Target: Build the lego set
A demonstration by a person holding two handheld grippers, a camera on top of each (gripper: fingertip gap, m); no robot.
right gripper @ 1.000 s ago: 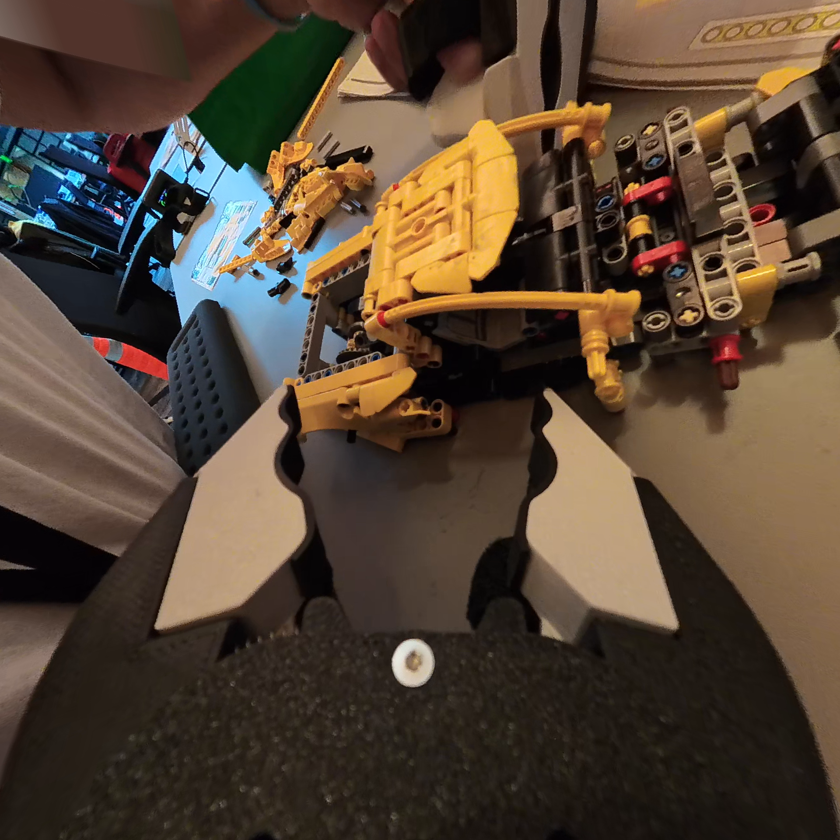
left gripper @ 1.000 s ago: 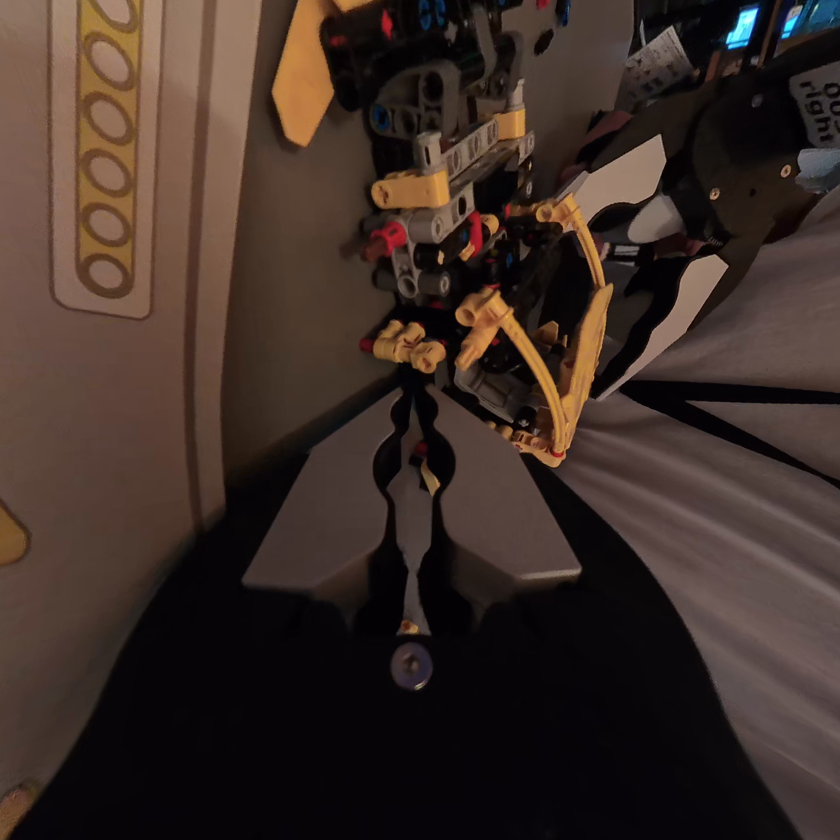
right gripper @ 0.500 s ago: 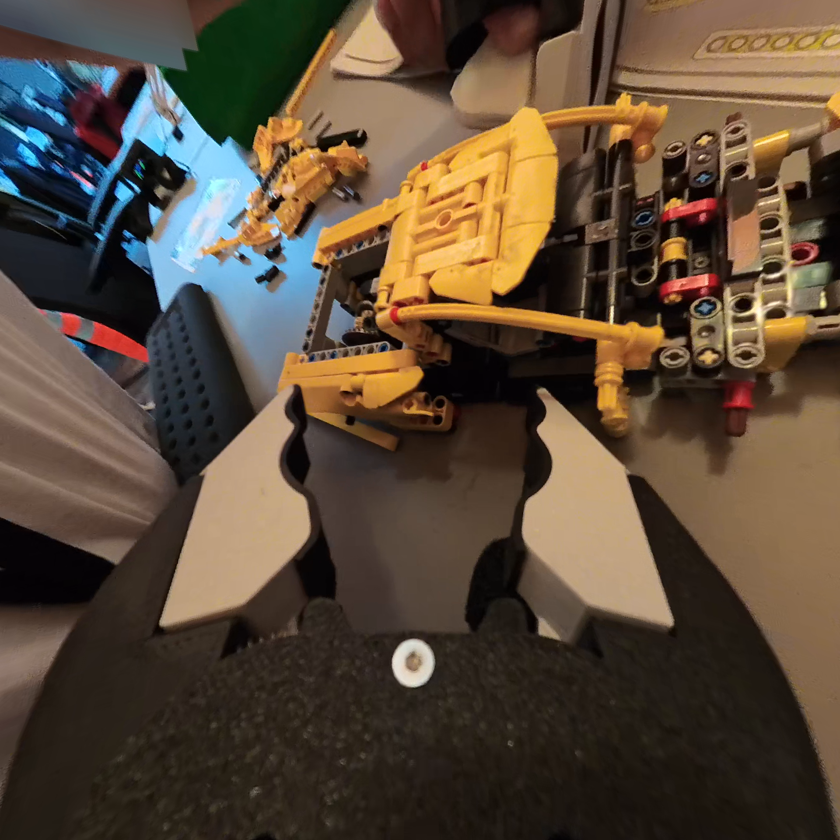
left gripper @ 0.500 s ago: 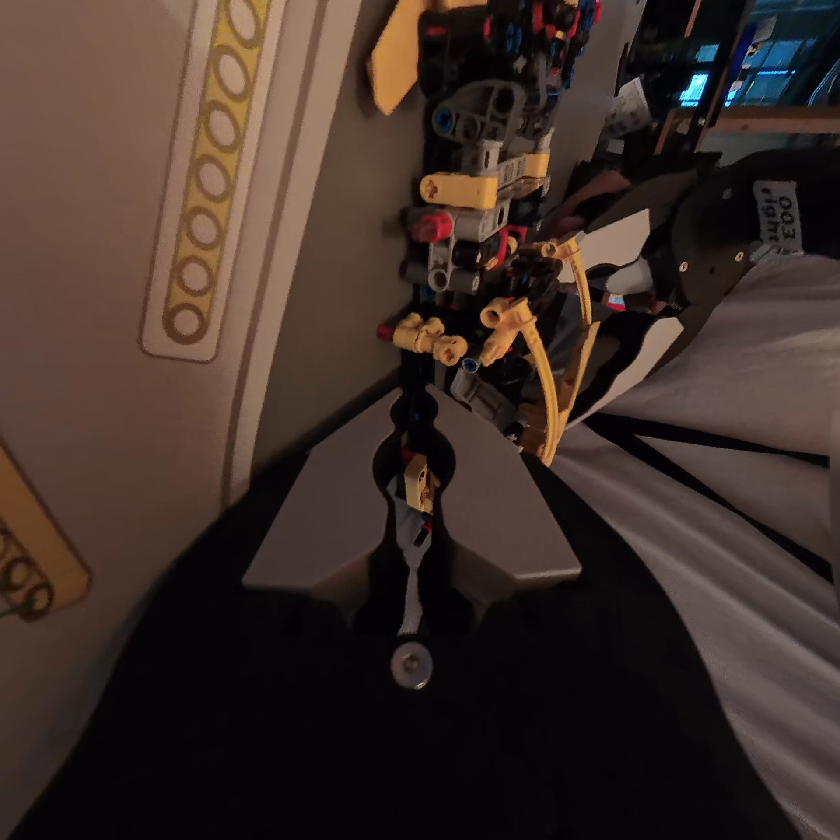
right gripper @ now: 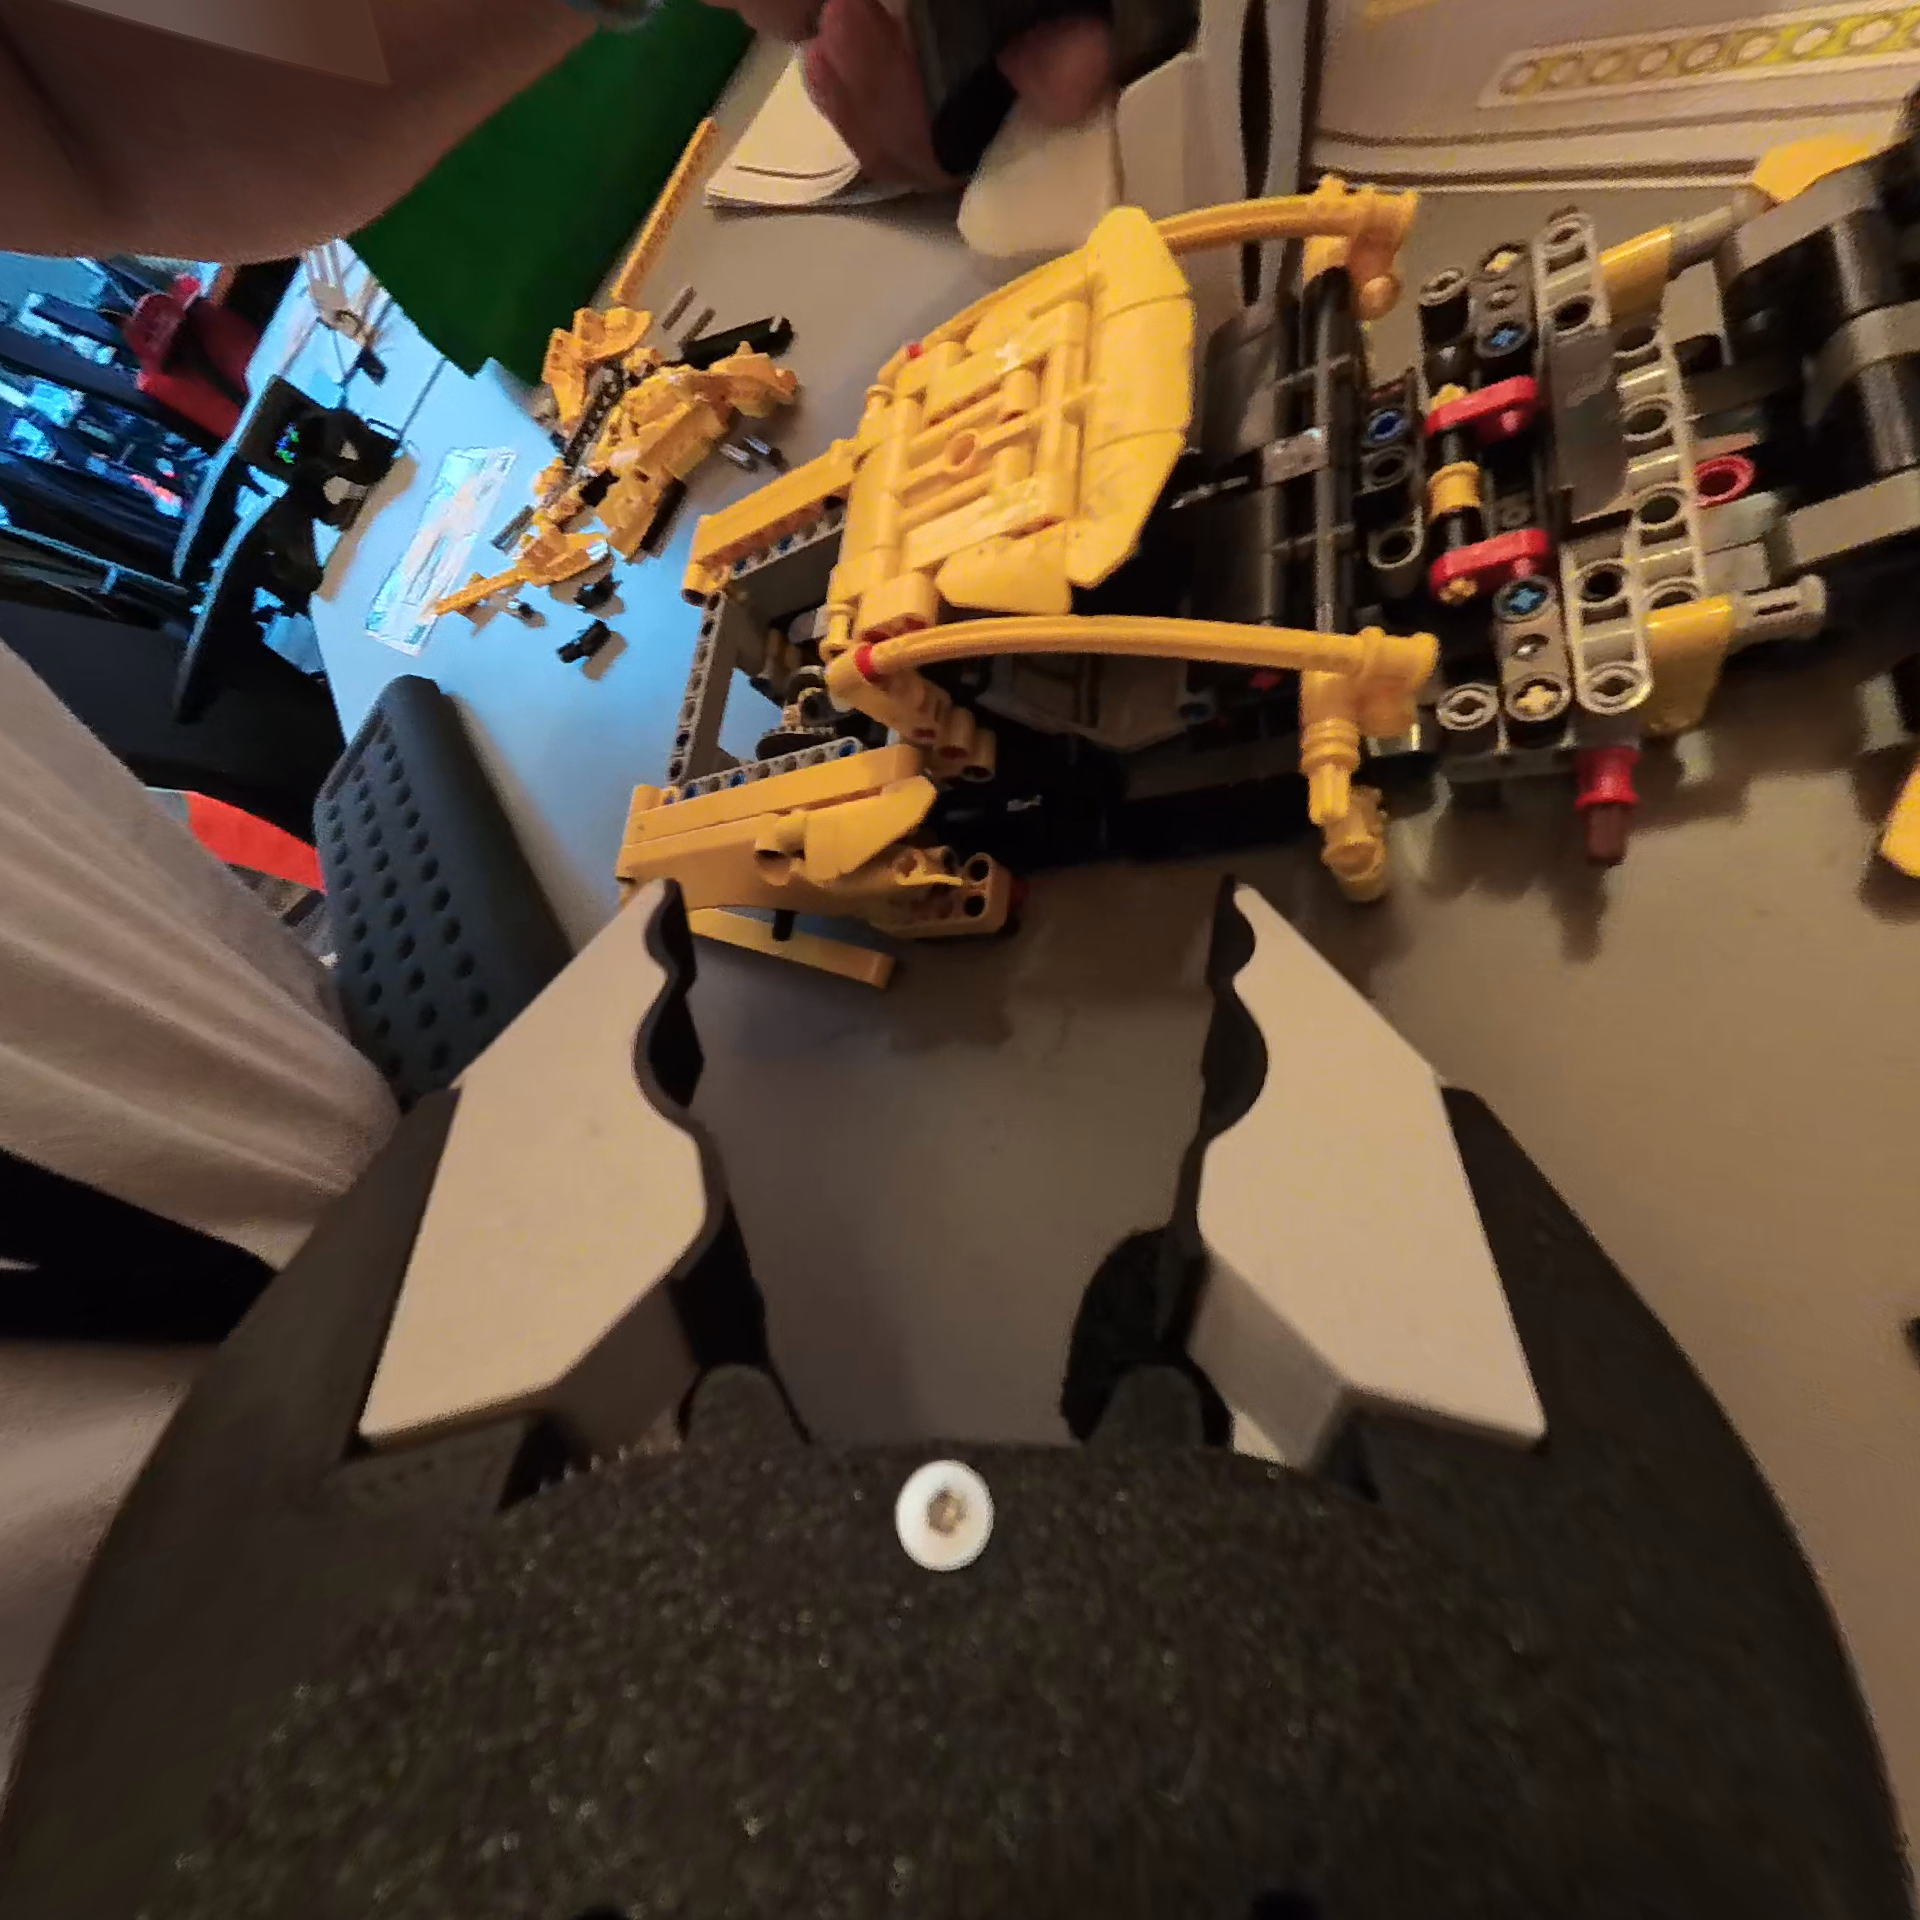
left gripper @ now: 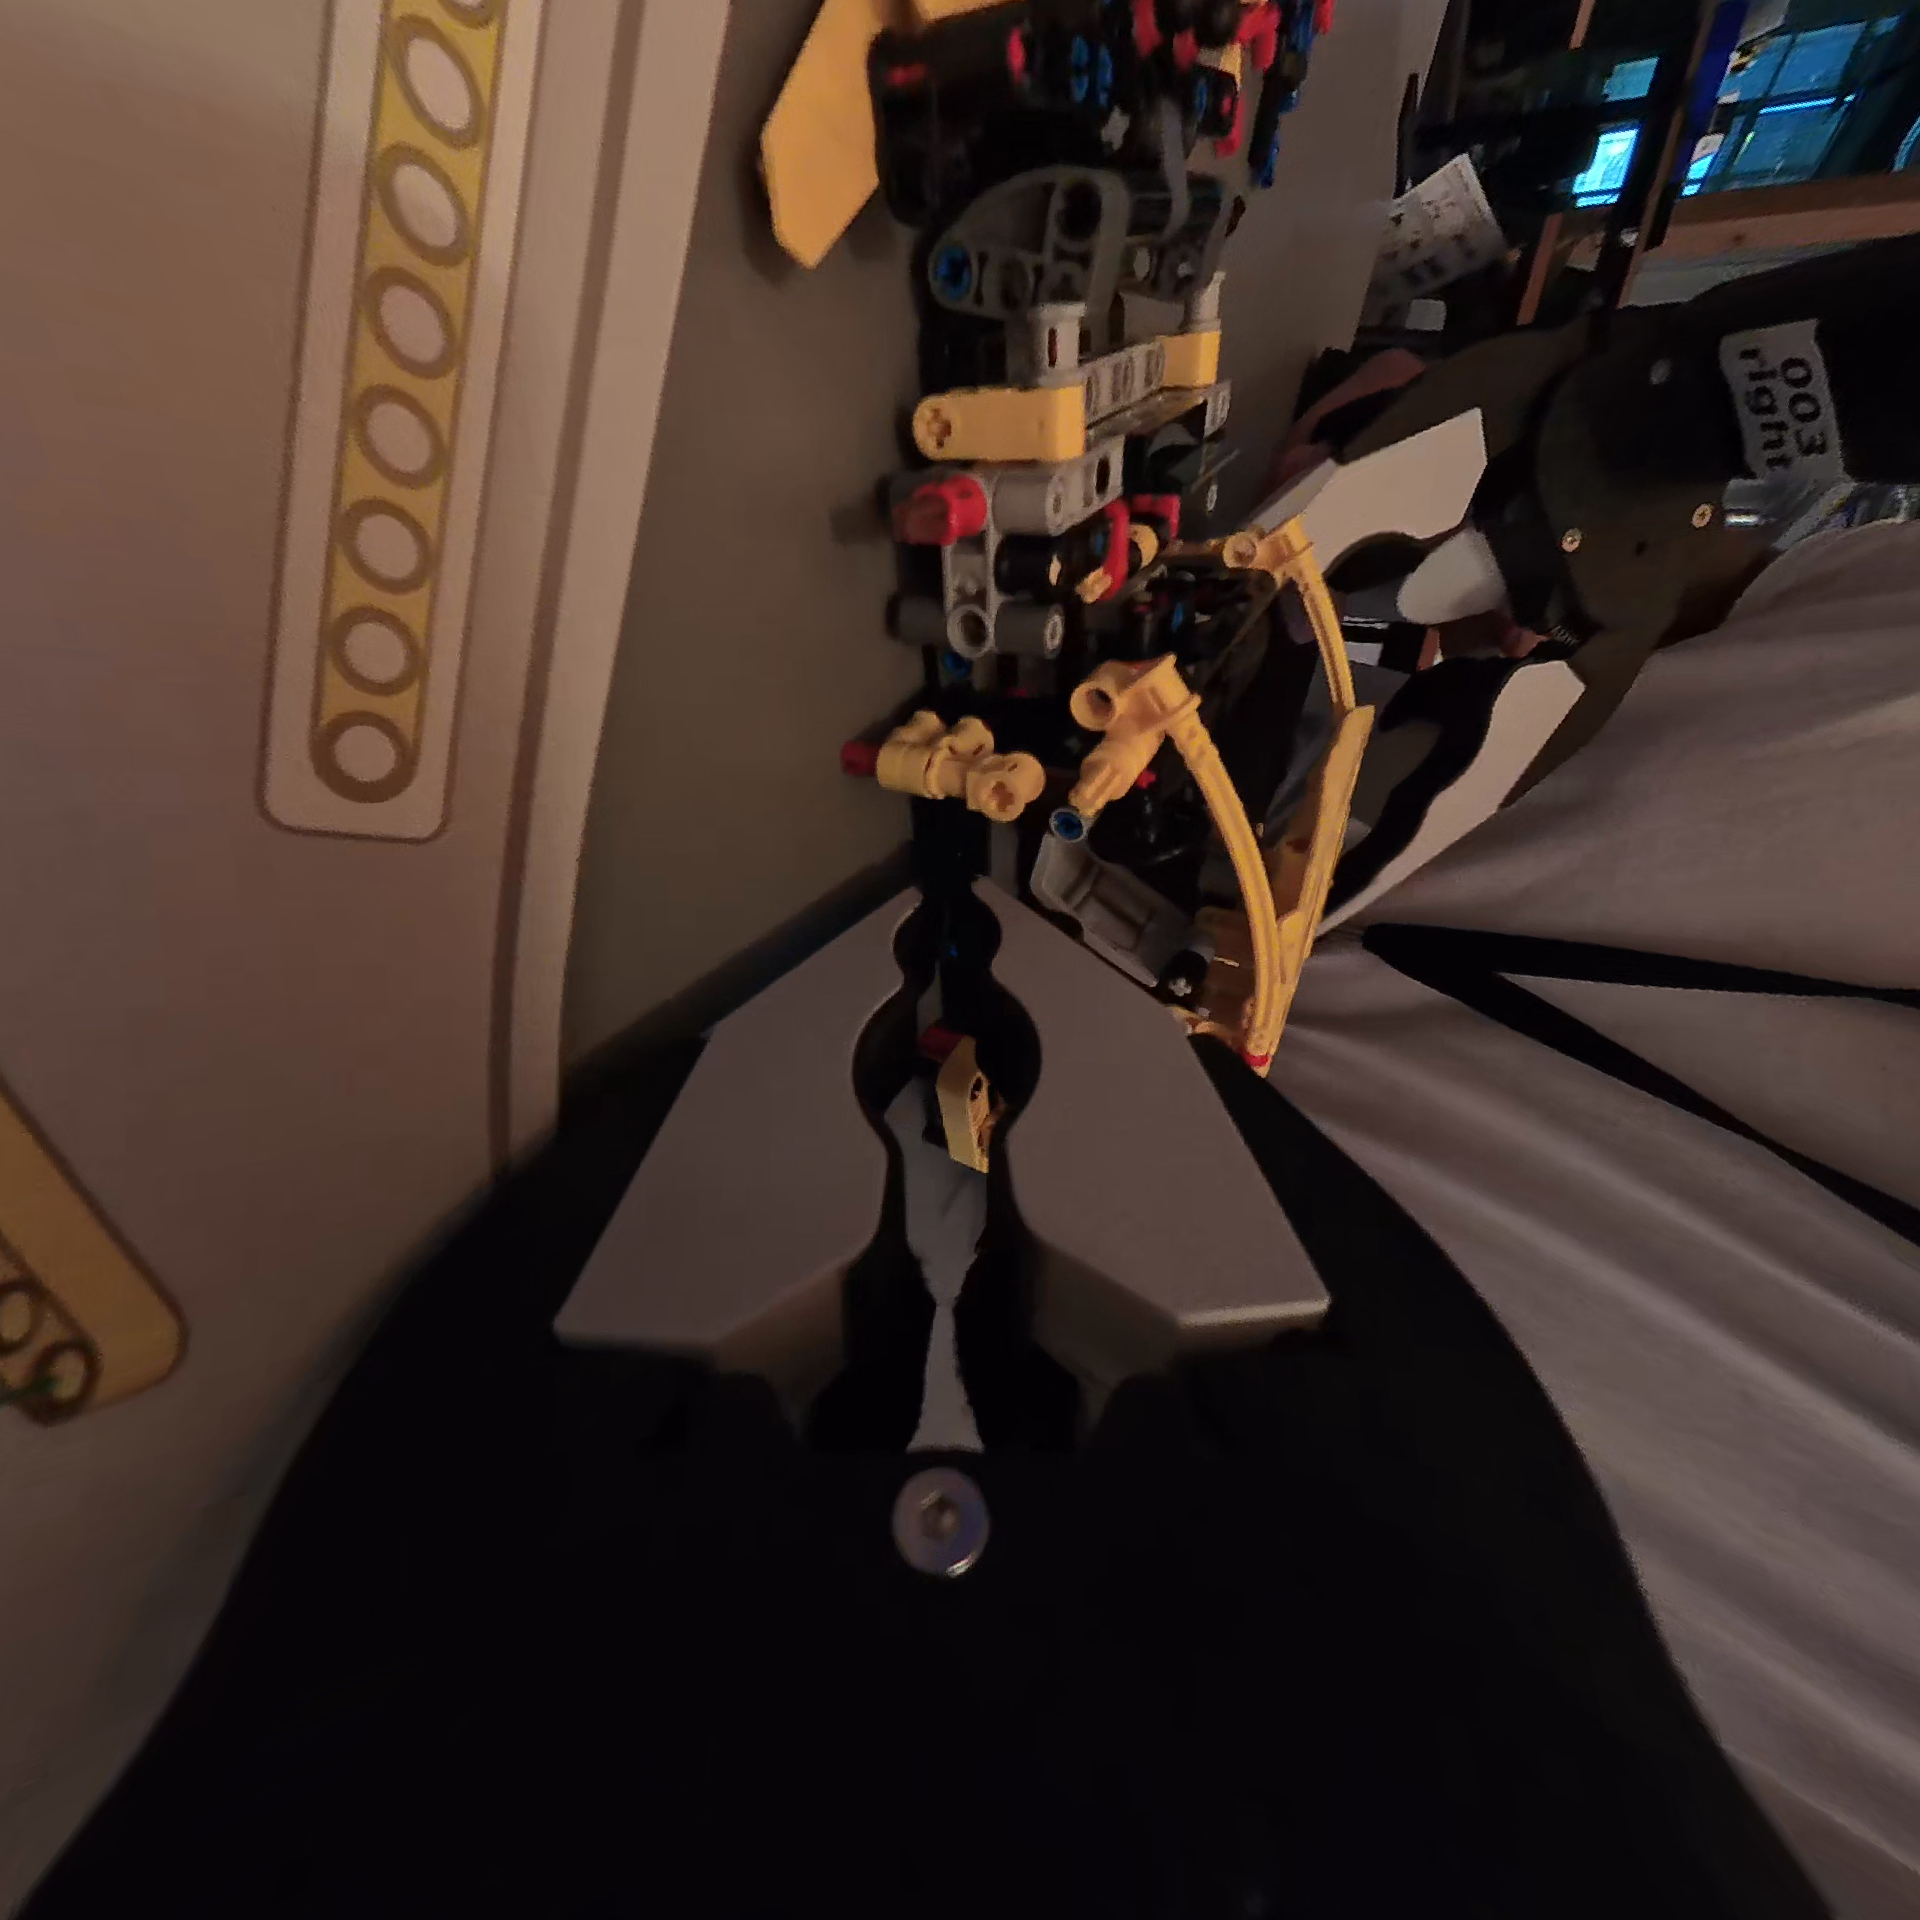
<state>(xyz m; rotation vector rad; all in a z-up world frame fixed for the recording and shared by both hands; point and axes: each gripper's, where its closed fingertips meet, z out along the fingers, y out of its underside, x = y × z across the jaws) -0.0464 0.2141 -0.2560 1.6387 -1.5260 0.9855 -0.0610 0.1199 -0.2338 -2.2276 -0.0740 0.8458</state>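
the light is dim and warm over the grey table (right gripper: 935, 1195), but cooler and blue at its far end. beyond the table edge stands a black chair with a perforated back (right gripper: 416, 883), and farther off there are dark office chairs (right gripper: 260, 520). a green surface (right gripper: 561, 208) is at the far side of the table. in the left wrist view, wooden shelves (left gripper: 1662, 156) with blue glowing screens (left gripper: 1621, 166) stand in the dark background.

The left gripper (left gripper: 948, 935) has its jaws closed on a thin black beam of the lego model (left gripper: 1081, 582), which lies on the grey surface (left gripper: 727, 520). Beyond the model, the right gripper (left gripper: 1455, 582) stands with jaws apart.
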